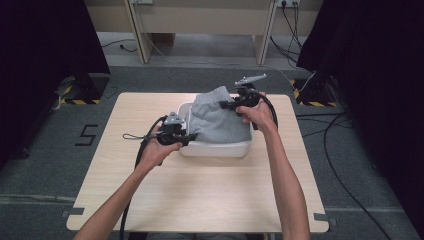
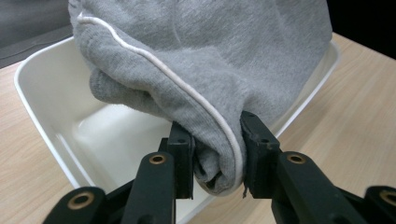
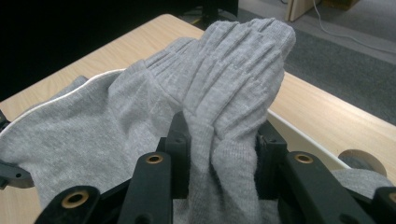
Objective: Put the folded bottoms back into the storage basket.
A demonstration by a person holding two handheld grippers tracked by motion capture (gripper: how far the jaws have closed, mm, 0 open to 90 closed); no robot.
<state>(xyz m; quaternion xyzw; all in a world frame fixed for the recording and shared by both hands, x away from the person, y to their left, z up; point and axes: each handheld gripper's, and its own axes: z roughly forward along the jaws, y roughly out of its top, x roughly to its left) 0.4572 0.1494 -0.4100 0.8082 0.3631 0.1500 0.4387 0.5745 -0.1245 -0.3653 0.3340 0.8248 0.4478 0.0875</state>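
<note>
Grey garment (image 1: 220, 122) hangs between both grippers, bulk sagging into the white tub (image 1: 215, 148) at table (image 1: 200, 200) centre, part of the fabric still bunched above the rim.

Left gripper (image 1: 189, 136) at the tub's near-left corner; jaws clamped on a folded edge with white piping (image 2: 219, 154), cloth pinched tight between the pads. Below it the left gripper view shows bare tub floor.

Right gripper (image 1: 226, 105) at the far-right side, held higher; jaws closed on the ribbed cuff or hem (image 3: 229, 154), which stands up in a peak past the fingertips.

Key relation: the garment's long axis runs diagonally, near-left to far-right, matching neither side of the tub. Far-right end sits above the rim, near-left end about level with it. Judgement: the right hand has farther to drop before the cloth settles inside.
</note>
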